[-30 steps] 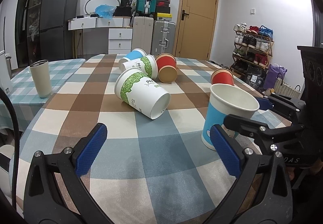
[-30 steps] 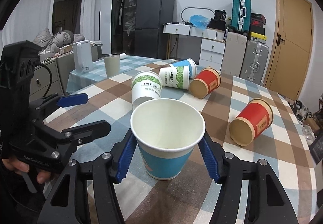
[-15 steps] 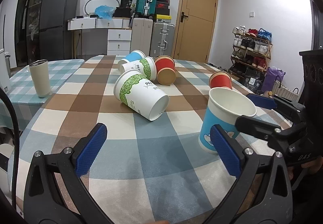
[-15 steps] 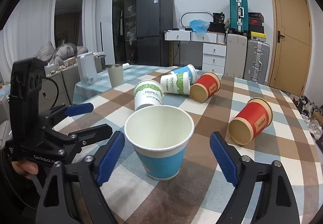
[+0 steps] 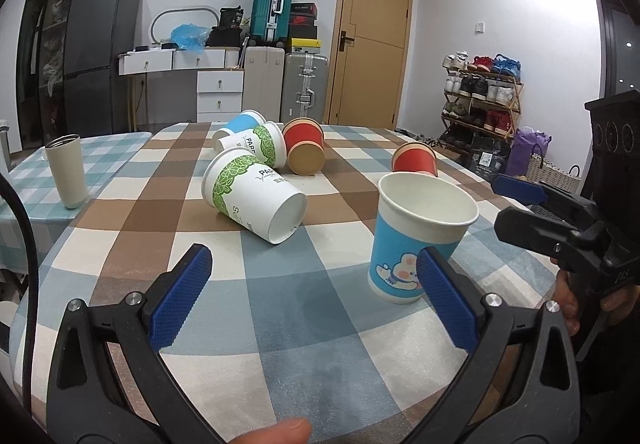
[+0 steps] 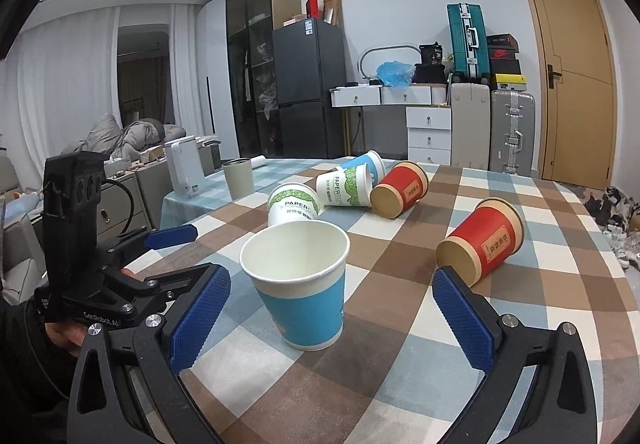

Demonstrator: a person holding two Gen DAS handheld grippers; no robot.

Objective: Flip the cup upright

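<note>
**Blue cup stands upright on the desk, both tongs released**

The left wrist view shows the printed rabbit on the blue cup [image 5: 416, 244], a shoe rack [image 5: 482, 95] at 2 o'clock and a purple bag [image 5: 528, 151] beside it; the right wrist view shows none of these. The right wrist view shows instead the curtains [image 6: 76, 91], a white appliance [image 6: 185, 166] at 9 o'clock and the full inside of the blue cup [image 6: 300, 284].

The left tongs [image 5: 316, 300] are spread wide with nothing between the pads; the blue cup stands at about 1 o'clock from them, just behind the right pad. The right tongs [image 6: 330, 314] are also spread wide, and the blue cup stands between the two pads without touching them. In the left wrist view the right tongs [image 5: 532, 203] appear at 3 o'clock; in the right wrist view the left tongs [image 6: 160, 256] appear at 9 o'clock.

The blue cup is upright on the checked desk [image 5: 280, 308], mouth up, and its inside looks empty. The grey tumbler [image 5: 66, 171] at 10 o'clock is upright also; its contents I cannot tell.

Count of paper cups: six. One blue upright, one blue lying [image 6: 366, 163], two green-and-white lying [image 5: 250, 199] [image 6: 346, 185], two red lying [image 6: 400, 189] [image 6: 482, 244]. One tumbler.
</note>
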